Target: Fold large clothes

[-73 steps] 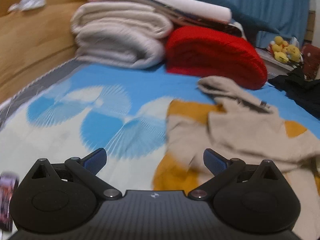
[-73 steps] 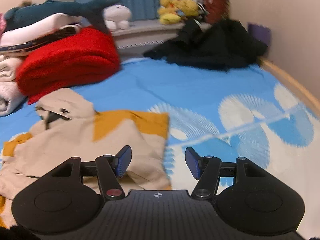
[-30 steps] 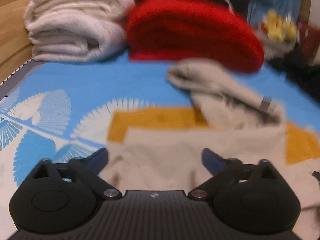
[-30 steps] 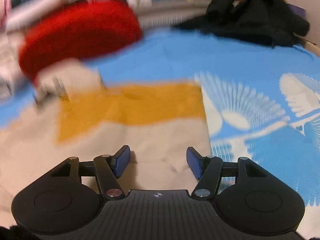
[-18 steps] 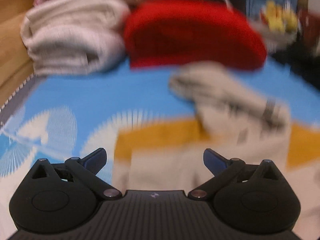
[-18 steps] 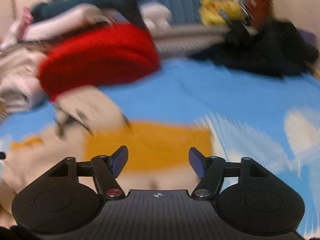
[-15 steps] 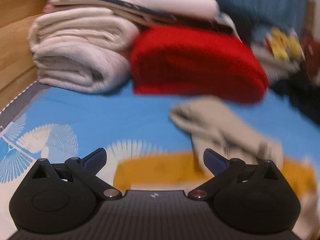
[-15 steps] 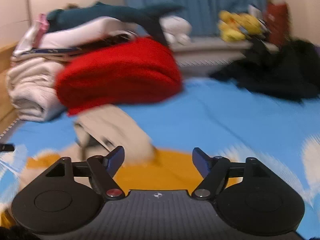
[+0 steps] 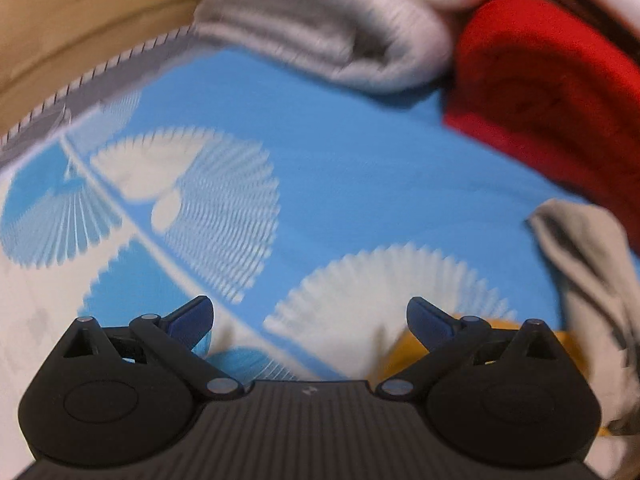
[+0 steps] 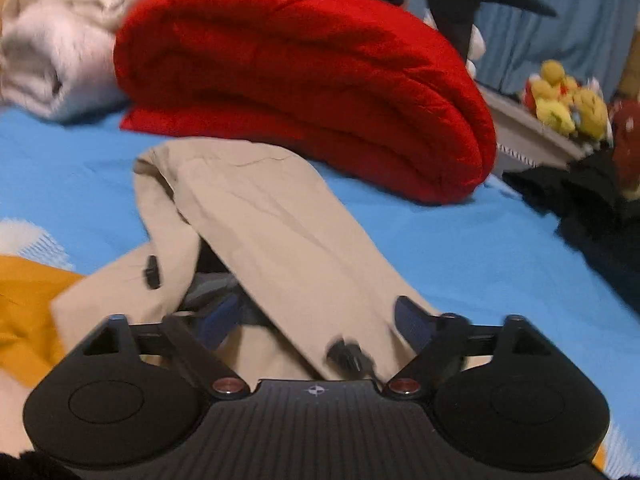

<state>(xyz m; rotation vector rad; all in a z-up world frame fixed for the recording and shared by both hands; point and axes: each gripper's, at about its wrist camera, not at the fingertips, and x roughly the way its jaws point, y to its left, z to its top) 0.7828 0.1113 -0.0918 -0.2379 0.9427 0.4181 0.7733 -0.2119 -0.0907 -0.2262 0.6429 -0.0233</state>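
A beige and mustard hooded jacket (image 10: 280,232) lies on the blue patterned bedsheet (image 10: 480,248). Its beige hood points towards the red blanket. My right gripper (image 10: 316,320) is open, low over the hood's base, with the fabric between its fingers. In the left wrist view the jacket (image 9: 592,280) shows only at the right edge, with a mustard patch behind the right finger. My left gripper (image 9: 310,316) is open and empty over bare bedsheet (image 9: 320,168), left of the jacket.
A folded red blanket (image 10: 320,76) and rolled white blankets (image 9: 328,28) are stacked at the head of the bed. A wooden bed frame (image 9: 80,28) runs along the left. Black clothes (image 10: 592,200) and yellow plush toys (image 10: 568,100) lie at the right.
Both grippers have moved forward and lower towards the hood end of the jacket. The left gripper has swung left, off the jacket and over bare sheet. Both stay open.
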